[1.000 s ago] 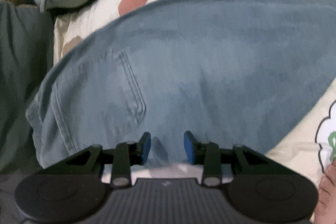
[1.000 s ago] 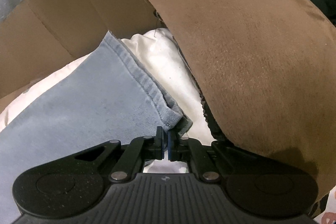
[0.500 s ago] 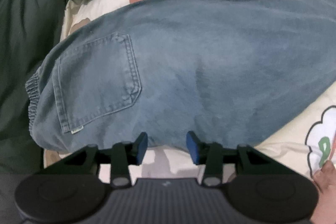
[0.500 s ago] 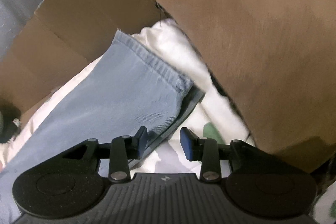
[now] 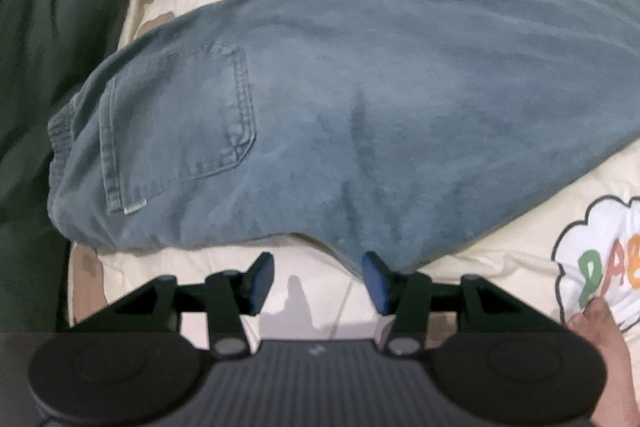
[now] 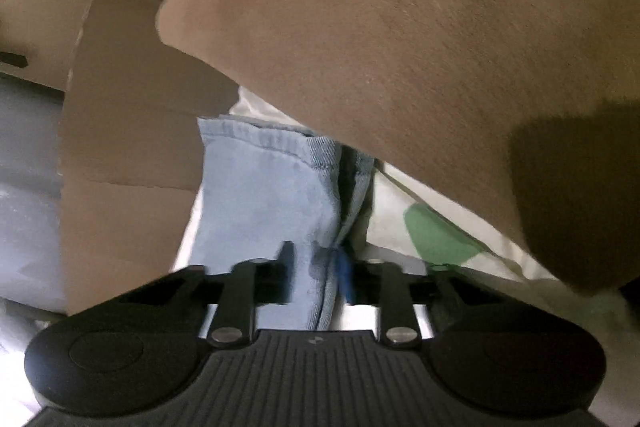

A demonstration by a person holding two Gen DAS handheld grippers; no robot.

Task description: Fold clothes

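Here we are closing the right tool (image 6: 314, 277) on the soft, heavy jeans' (image 5: 360, 99) hem (image 6: 280, 143), its jaws having just narrowed; left tool (image 5: 318, 281) is hanging open, empty.

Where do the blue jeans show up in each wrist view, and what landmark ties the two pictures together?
Left wrist: the blue jeans fill the middle, back pocket at left, spread flat.
Right wrist: only the hemmed leg end, centre, between the right gripper jaws.
Shared landmark: the cream printed bedding beneath them.
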